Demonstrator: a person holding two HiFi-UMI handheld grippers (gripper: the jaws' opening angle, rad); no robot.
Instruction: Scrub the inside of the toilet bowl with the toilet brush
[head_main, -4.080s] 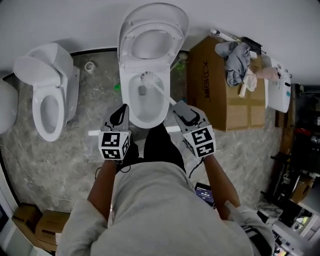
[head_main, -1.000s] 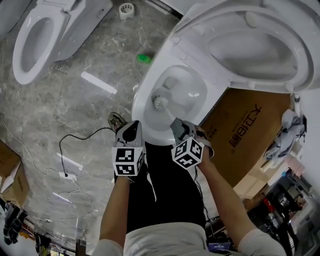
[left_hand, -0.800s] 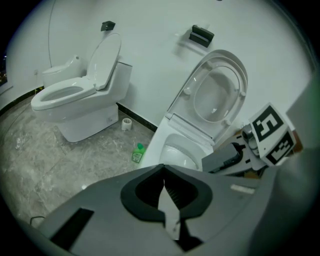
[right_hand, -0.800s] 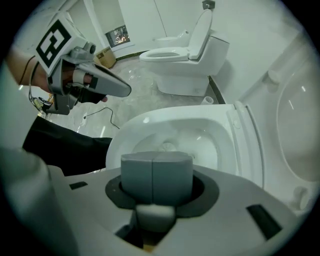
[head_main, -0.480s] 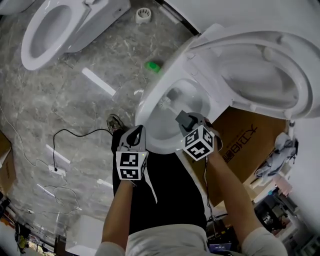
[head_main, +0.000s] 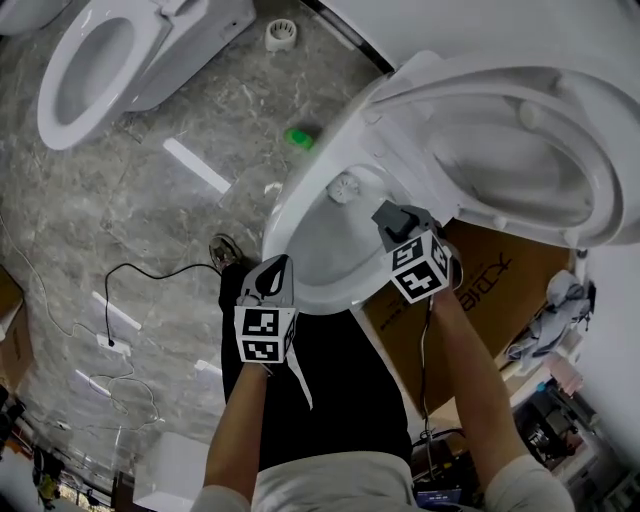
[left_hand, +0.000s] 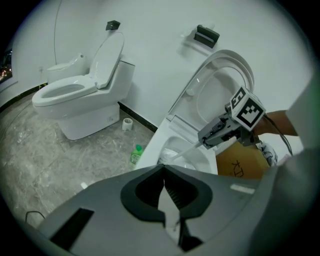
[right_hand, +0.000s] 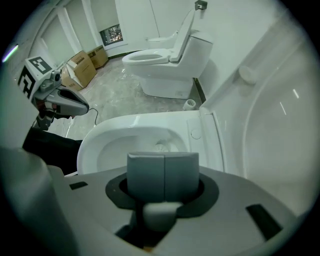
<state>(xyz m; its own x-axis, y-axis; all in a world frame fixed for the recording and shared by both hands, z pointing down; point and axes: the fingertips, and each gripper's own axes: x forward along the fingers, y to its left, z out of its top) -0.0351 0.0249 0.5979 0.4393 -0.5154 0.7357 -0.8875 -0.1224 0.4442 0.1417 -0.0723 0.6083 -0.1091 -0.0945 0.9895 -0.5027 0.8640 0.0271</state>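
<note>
1. Your right claw (head_main: 392, 215) is clamped tight on the white handle of the toilet brush (head_main: 343, 188). In the right gripper view its 2 pads meet face to face, with the handle pinched just below them.
2. That claw hangs over the right side of the toilet bowl (head_main: 300, 290), and the handle slants down from it into the bowl.
3. The brush head sits inside the bowl, toward the back, near the hinge end. Whether the bristles press on the wall cannot be told.
4. Your left claw (head_main: 275, 270) has its jaws brought together with only a thin slit between them, and it has hold of nothing. It hovers by the front rim of the bowl, apart from the brush.
5. The seat and lid (head_main: 520, 150) stand raised behind the bowl.
6. A cardboard box (head_main: 480, 290) stands just beside the bowl on your right.
7. A green bottle (head_main: 298, 136) lies on the stone floor (head_main: 150, 200) near the bowl's left side.
8. A second toilet (head_main: 90, 60) stands well apart to your left, seat down and lid up.
9. A black cable (head_main: 150, 275) trails over the floor near your left leg.
</note>
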